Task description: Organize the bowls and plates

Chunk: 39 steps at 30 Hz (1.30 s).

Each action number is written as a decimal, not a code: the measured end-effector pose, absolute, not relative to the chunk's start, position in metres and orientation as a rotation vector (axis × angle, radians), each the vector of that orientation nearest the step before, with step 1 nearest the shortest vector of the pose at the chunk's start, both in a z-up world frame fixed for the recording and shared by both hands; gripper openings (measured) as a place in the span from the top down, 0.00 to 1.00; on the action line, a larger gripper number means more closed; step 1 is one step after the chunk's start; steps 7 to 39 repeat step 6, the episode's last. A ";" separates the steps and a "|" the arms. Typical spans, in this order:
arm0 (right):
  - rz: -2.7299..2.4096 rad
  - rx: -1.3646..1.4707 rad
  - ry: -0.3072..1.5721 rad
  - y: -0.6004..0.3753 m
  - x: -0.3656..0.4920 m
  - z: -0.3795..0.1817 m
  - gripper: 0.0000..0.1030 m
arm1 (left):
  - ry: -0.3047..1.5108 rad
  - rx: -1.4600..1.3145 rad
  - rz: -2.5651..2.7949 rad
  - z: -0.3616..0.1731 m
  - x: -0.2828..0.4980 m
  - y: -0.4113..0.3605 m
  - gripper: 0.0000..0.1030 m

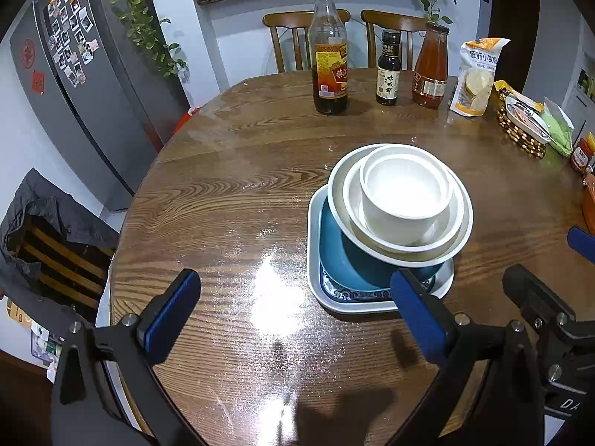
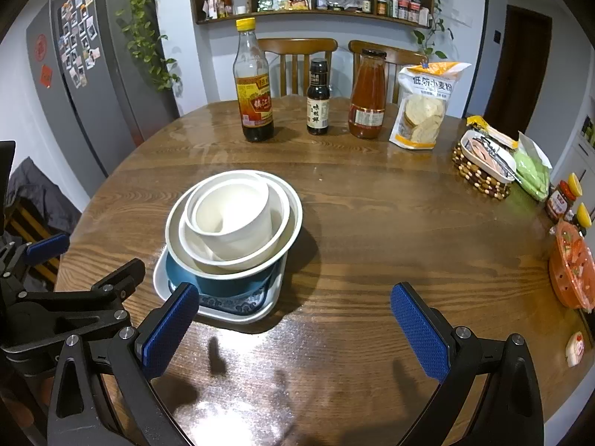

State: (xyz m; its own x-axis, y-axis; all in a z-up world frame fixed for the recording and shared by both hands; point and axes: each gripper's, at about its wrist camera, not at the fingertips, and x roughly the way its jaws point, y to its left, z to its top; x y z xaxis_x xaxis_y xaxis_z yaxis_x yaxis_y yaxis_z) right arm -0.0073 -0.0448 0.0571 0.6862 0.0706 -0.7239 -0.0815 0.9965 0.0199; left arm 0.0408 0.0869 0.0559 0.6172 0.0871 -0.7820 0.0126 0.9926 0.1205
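My left gripper (image 1: pixel 297 308) hovers over the round wooden table (image 1: pixel 230 200) with its fingers spread wide and holding nothing; the stack of dishes sits at about one o'clock from it, just beyond my right-hand pad (image 1: pixel 418 312), which overlaps the near edge of the square plate (image 1: pixel 316 286) in the left wrist view, though I cannot tell whether they touch. My right gripper (image 2: pixel 295 323) is likewise wide and empty, and from it the stack lies at about eleven o'clock, just behind its left-hand pad (image 2: pixel 171 329). At twelve o'clock, well apart at the far side of the table, stand a tall vinegar bottle (image 2: pixel 253 85), a small dark sauce bottle (image 2: pixel 318 98), a red sauce bottle (image 2: pixel 367 96) and a flour bag (image 2: pixel 424 104); a beaded basket (image 2: pixel 479 171) sits at two o'clock. The stack is a white square plate with a blue patterned centre, a teal bowl (image 2: pixel 223 284) on it, then a wide white bowl (image 2: pixel 290 219), a smaller one, and a straight-sided white cup bowl (image 2: pixel 234 219) tilted on top.
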 end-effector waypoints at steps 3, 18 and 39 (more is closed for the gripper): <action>0.084 -0.014 0.810 -0.045 -0.008 0.057 0.01 | 0.904 0.122 0.040 0.056 0.040 0.085 0.01; 0.085 -0.013 0.809 -0.045 -0.008 0.057 0.01 | 0.907 0.117 0.040 0.056 0.041 0.085 0.00; 0.085 -0.013 0.809 -0.045 -0.008 0.057 0.01 | 0.907 0.117 0.040 0.056 0.041 0.085 0.00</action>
